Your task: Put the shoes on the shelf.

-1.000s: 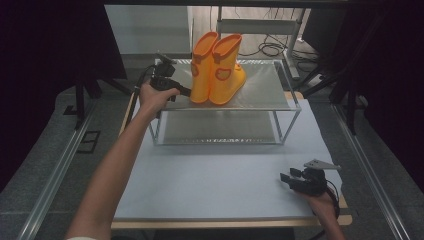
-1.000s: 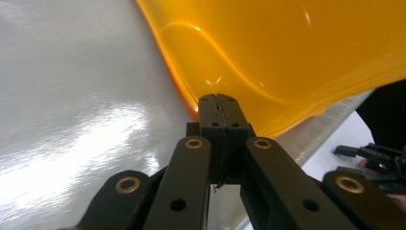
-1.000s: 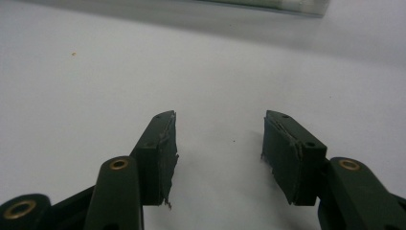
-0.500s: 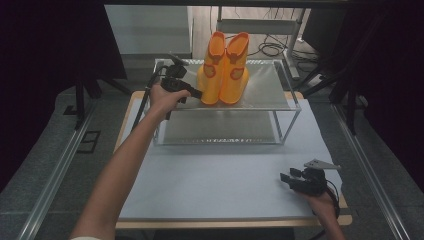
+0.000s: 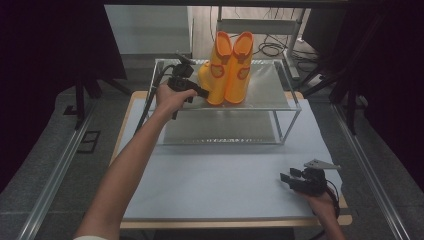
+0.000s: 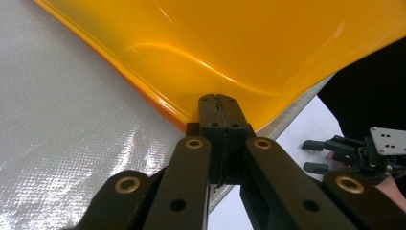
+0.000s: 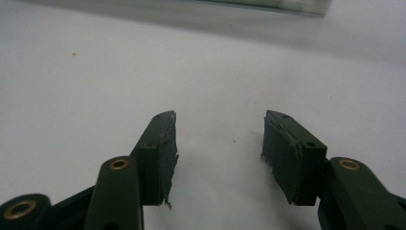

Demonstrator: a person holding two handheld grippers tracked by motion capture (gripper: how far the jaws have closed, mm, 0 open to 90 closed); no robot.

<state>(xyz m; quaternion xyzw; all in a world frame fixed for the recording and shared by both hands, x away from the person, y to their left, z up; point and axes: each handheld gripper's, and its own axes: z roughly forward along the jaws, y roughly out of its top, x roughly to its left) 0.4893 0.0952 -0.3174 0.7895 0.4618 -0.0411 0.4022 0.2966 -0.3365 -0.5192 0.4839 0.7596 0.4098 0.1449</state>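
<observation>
1. High view: pair of orange boots (image 5: 229, 67) upright, side by side, on the top shelf of a wire-framed rack (image 5: 285, 102) at upper centre of the frame. Rack standing on the pale blue worktop (image 5: 220, 175). Left tool (image 5: 192, 89) at upper left of centre, tip touching the left boot low on its side, held by a left hand (image 5: 167, 97) on an outstretched arm. Right tool (image 5: 290, 180) at lower right, resting on the worktop well apart from the rack, jaws apart, grey three-cornered plate (image 5: 320, 164) on top.

2. Left gripper view: left tool (image 6: 219, 112) with jaws pressed together, tip right against the glossy orange boot (image 6: 249, 43) across the top of the frame; whether any of the boot sits pinched between them, cannot tell. Silvery shelf surface (image 6: 62, 120) at left. Right tool (image 6: 318, 154) small at right edge, jaws parted.

3. Right gripper view: right tool (image 7: 218, 153) with jaws spread wide over bare worktop (image 7: 143, 62), pads worn and frayed along their edges. Rack's lower edge (image 7: 287, 5) a thin strip at top of frame.
</observation>
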